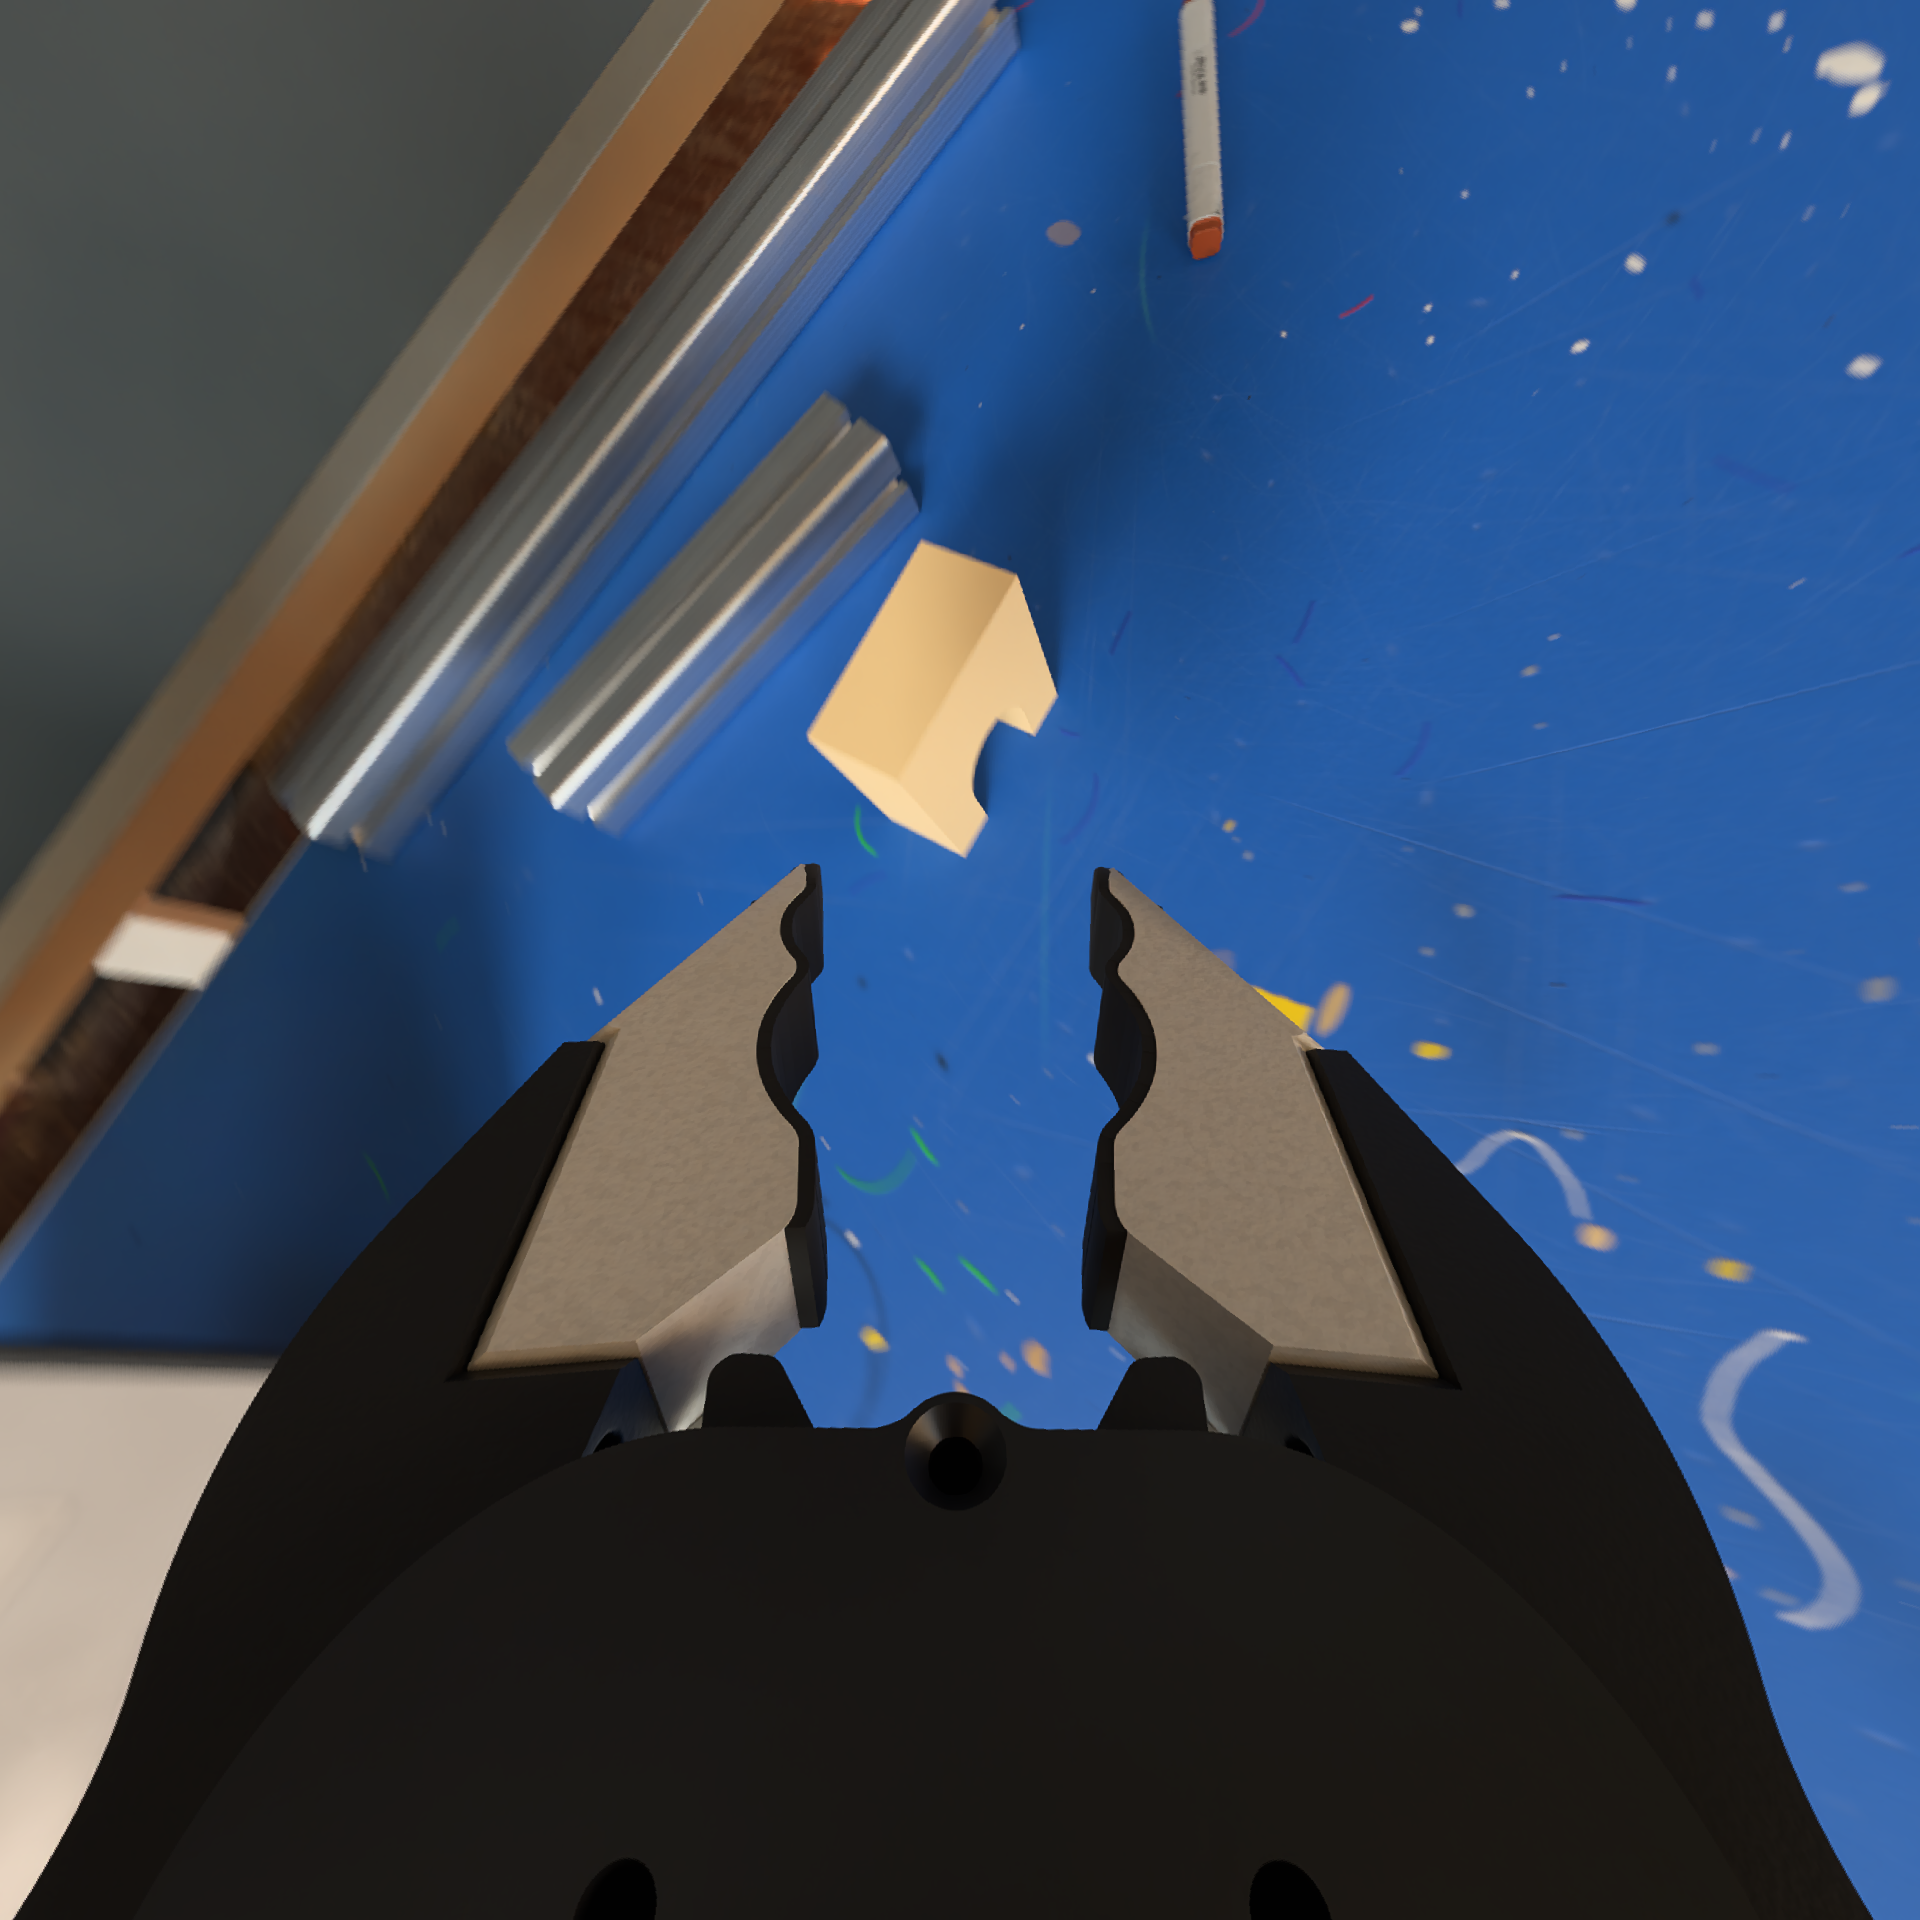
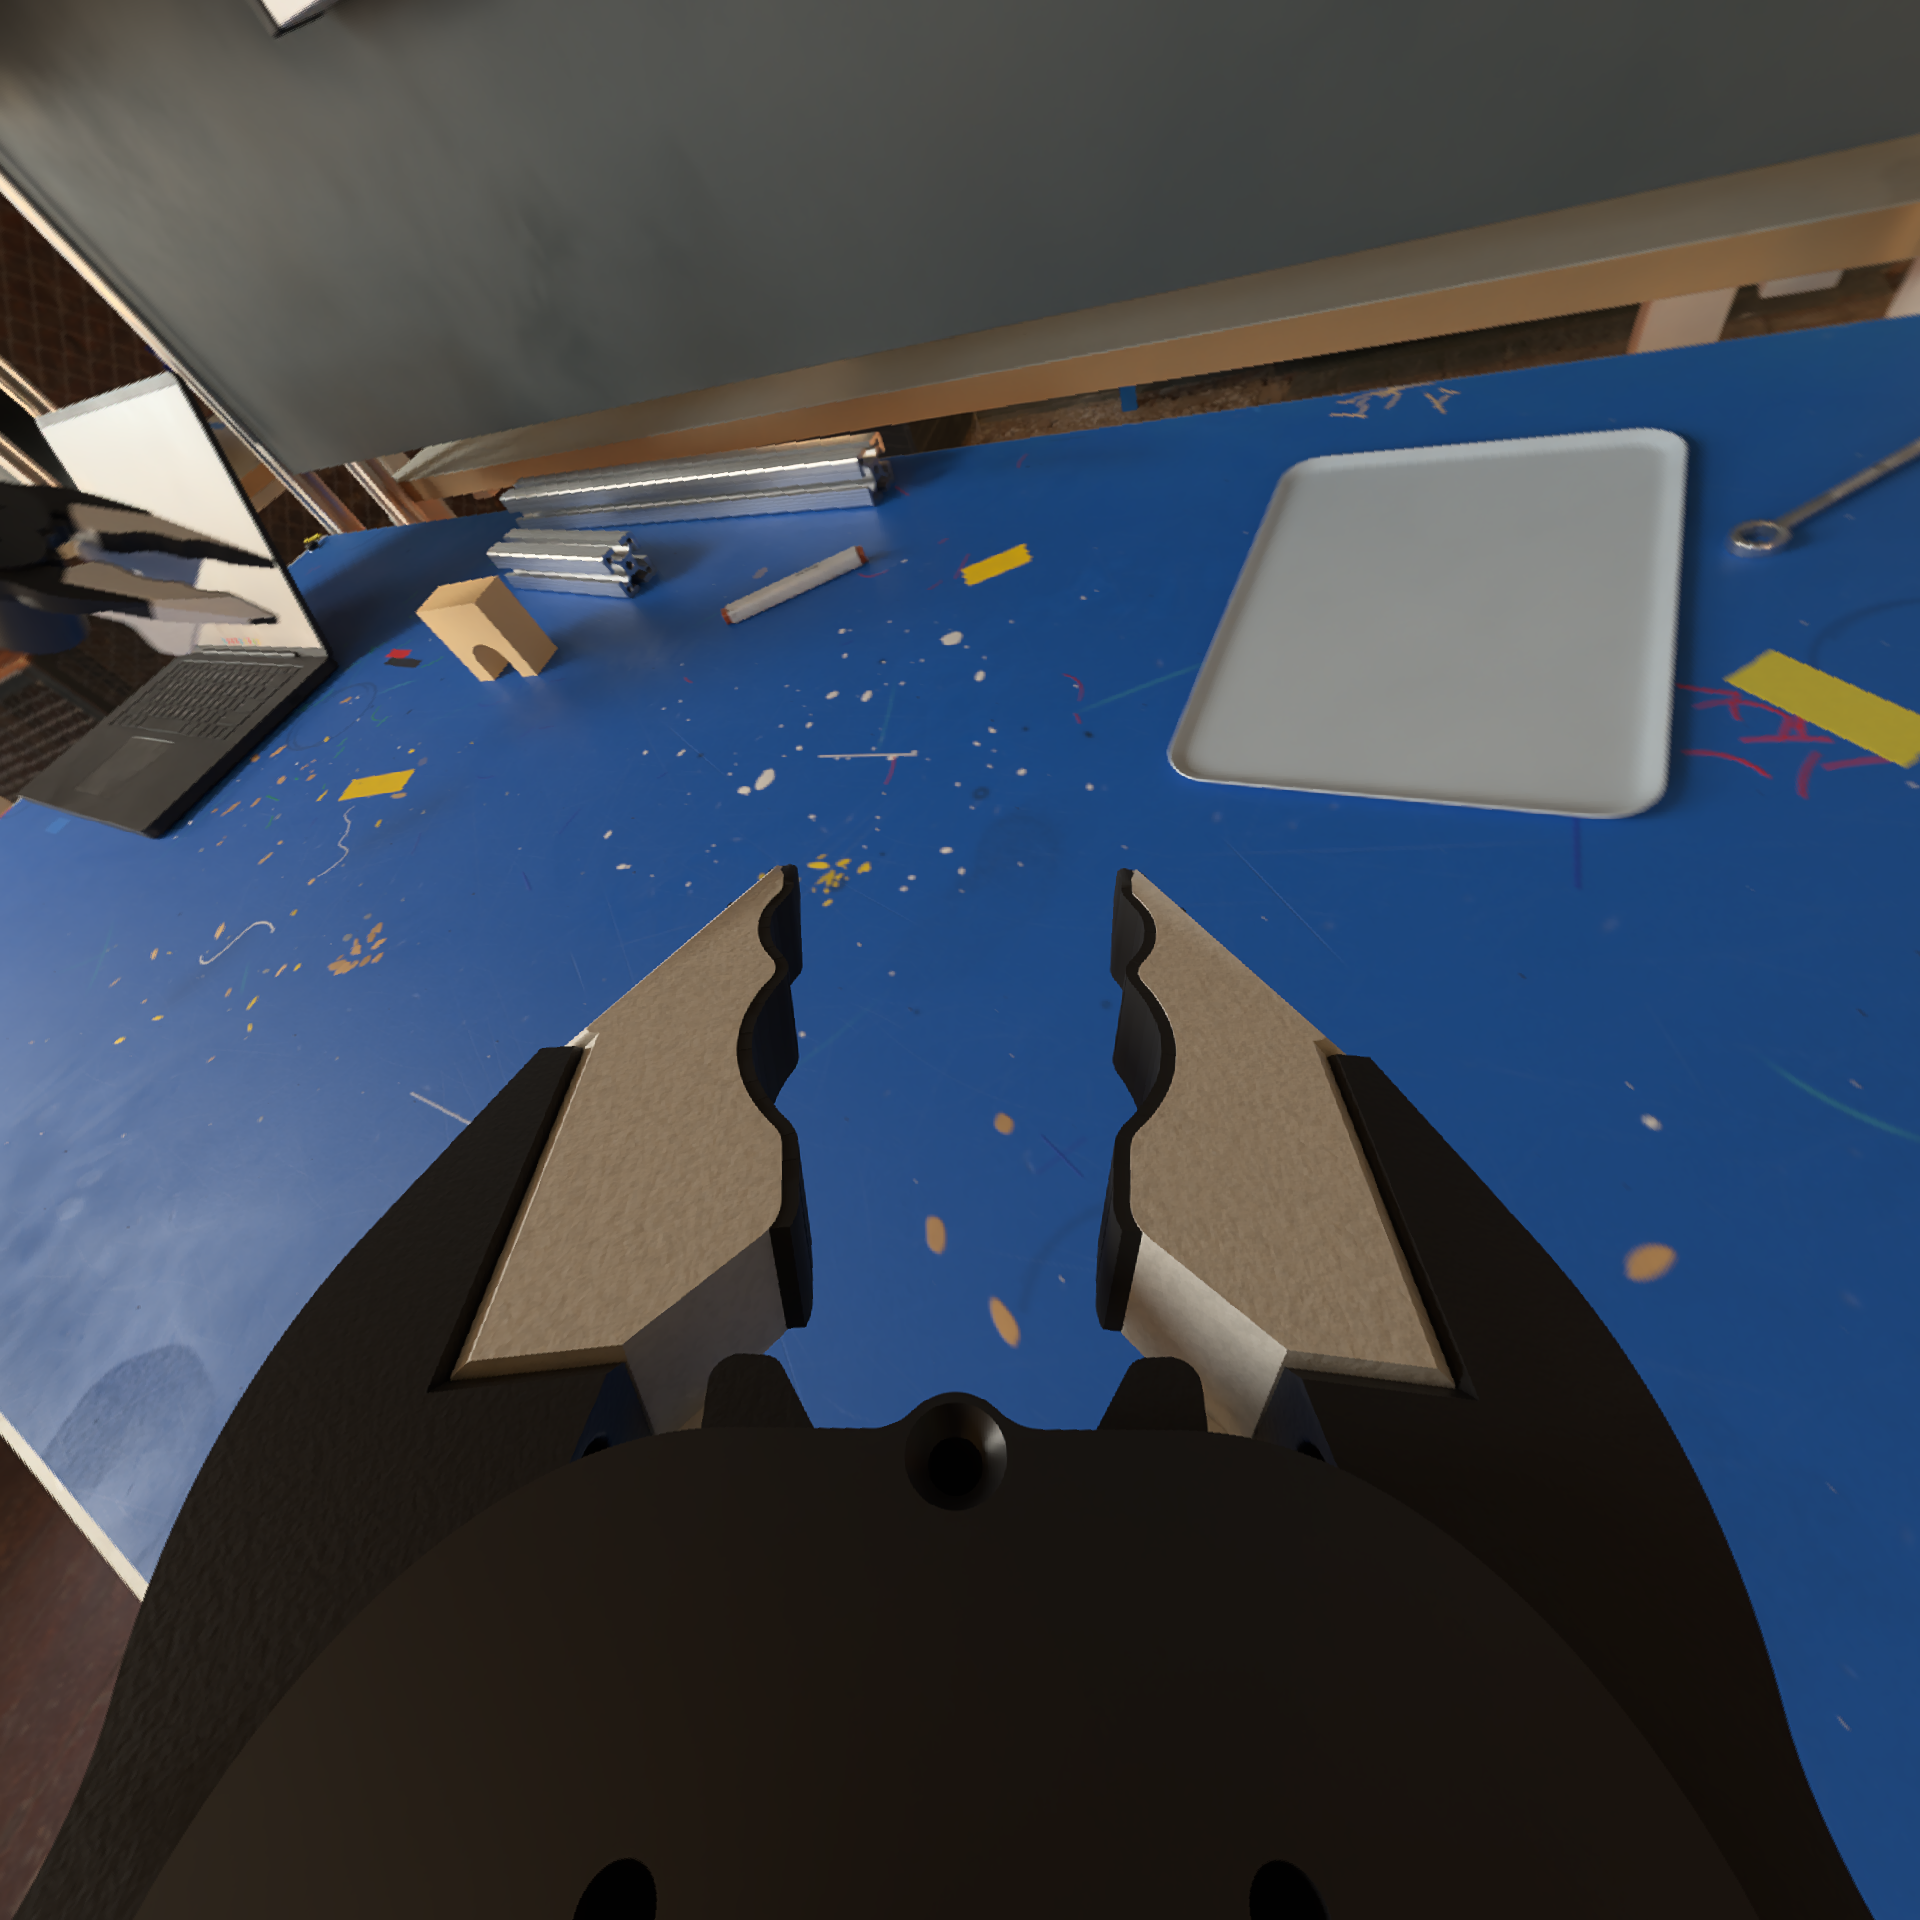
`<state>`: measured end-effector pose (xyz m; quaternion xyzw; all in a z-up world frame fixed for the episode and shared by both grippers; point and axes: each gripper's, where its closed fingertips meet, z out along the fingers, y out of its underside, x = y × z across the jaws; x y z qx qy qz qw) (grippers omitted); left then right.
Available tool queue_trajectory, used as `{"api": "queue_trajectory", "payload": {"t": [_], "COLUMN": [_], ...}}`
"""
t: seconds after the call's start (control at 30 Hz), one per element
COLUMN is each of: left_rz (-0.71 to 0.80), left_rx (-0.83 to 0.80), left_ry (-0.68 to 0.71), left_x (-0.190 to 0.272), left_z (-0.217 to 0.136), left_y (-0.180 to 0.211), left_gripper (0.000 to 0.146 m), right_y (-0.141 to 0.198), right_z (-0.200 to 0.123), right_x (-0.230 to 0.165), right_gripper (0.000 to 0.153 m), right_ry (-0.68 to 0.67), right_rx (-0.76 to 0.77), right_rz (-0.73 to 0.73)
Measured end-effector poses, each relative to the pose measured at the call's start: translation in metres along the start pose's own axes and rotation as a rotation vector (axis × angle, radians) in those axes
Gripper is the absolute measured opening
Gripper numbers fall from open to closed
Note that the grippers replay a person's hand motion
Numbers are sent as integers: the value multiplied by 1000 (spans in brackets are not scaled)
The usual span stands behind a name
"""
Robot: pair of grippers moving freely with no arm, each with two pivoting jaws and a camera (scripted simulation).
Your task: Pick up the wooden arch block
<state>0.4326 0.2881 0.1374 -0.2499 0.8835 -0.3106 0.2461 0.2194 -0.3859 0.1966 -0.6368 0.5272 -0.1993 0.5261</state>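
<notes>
The wooden arch block (image 1: 925,696) is pale tan and stands on the blue table, just ahead of my left gripper (image 1: 954,881) and slightly to its left. The left gripper is open and empty, hovering short of the block. In the right wrist view the block (image 2: 488,621) stands at the far left of the table with its arch cut facing the camera. My right gripper (image 2: 956,881) is open and empty, above the middle of the table, far from the block. The left gripper (image 2: 249,587) shows at the left edge, in front of a laptop.
Two aluminium profiles, a short one (image 1: 717,613) and a long one (image 1: 644,416), lie close left of the block along the table edge. A white marker (image 1: 1200,125) lies farther ahead. A grey tray (image 2: 1455,623), an open laptop (image 2: 177,707) and a metal wrench (image 2: 1818,499) are on the table.
</notes>
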Motion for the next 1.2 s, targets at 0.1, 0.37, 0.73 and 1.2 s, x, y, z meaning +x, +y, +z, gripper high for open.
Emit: {"api": "queue_trajectory", "payload": {"t": [0.1, 0.37, 0.73, 1.2], "left_rz": [167, 525, 564, -12], "left_rx": [5, -117, -267, 183], "left_ry": [21, 130, 287, 183], "left_x": [-8, -8, -4, -23], "left_z": [33, 104, 138, 9], "left_y": [-13, -23, -2, -63], "left_gripper": [53, 46, 49, 40], "right_y": [-4, -6, 1, 11], "right_z": [15, 30, 52, 100], "right_x": [-18, -42, -53, -94], "right_gripper": [60, 60, 59, 56], "right_ry": [-6, 18, 7, -177], "right_rx": [-22, -61, -101, -159], "right_rz": [-17, 11, 53, -19]}}
